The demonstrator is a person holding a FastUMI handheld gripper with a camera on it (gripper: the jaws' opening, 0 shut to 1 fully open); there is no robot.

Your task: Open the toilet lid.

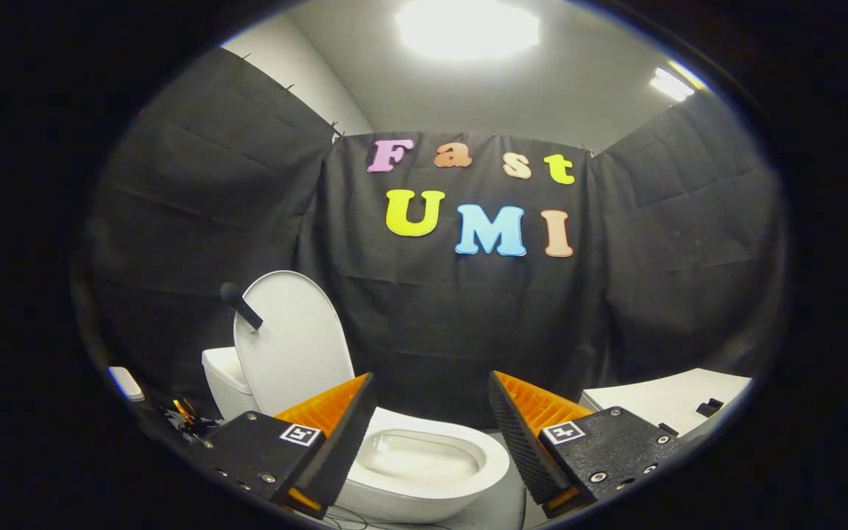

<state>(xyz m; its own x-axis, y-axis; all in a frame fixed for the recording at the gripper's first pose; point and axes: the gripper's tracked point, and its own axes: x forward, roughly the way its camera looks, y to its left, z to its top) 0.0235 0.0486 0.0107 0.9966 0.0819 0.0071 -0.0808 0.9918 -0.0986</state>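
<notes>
Judging from how things lie, the lid (pixel 293 338) already stands raised, leaning back toward the tank (pixel 224 379) behind it, with the bowl (pixel 424 460) open below and just ahead of the fingers. The main risk from here is the lid dropping forward again: it looks close to upright rather than well past it, so a brush from a finger or a knock on the toilet could tip it back down onto the bowl. A short dark handle (pixel 241 305) juts from the lid's upper left side, and catching it while pulling the claw away would give just that sort of tug. A second risk is the left finger clipping the bowl's rim, since it sits low and near it. The gripper (pixel 431 412) is spread wide, its two fingers well apart, with nothing between them but the view through to the bowl and the dark cloth wall (pixel 431 331) beyond. It holds nothing and touches nothing that can be seen. A white counter (pixel 674 397) with a small dark object on it lies off beyond the right finger, well apart from the toilet.
</notes>
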